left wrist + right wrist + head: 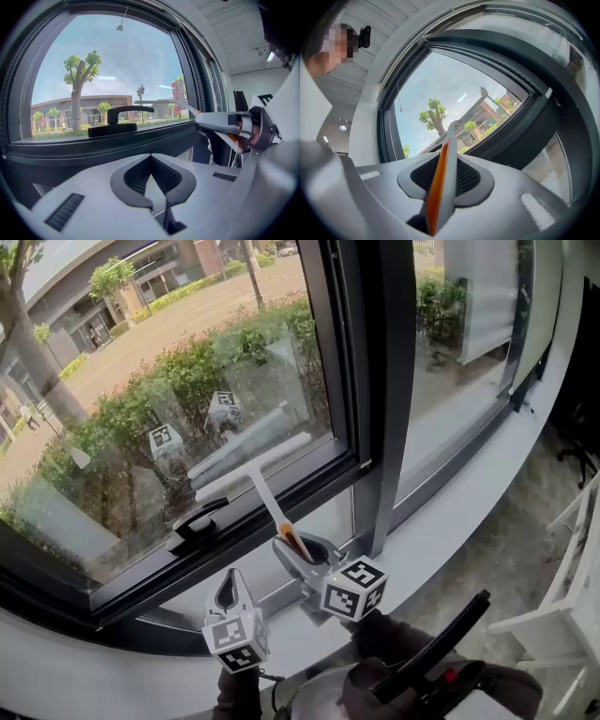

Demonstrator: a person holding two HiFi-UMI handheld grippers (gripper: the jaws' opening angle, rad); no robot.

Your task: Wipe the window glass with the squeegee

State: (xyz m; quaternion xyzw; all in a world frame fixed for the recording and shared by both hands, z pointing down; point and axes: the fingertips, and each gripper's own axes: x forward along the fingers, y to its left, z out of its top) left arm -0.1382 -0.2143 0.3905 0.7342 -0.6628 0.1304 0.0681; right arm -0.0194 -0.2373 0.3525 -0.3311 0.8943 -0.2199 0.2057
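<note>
The white T-shaped squeegee (251,465) lies with its blade against the lower part of the window glass (131,399). Its stem runs down to an orange-striped handle (439,187). My right gripper (302,551) is shut on that handle, just above the sill. In the right gripper view the handle stands between the pads (466,176) and points up at the pane. My left gripper (232,577) hovers lower left of it, shut and holding nothing. From the left gripper view, the right gripper (220,124) and the squeegee (161,101) show at the right.
A black window handle (199,519) sticks out of the lower frame, just left of the squeegee stem. A dark vertical mullion (380,381) bounds the pane on the right. The white sill (450,531) runs below. White furniture (562,615) stands at the right.
</note>
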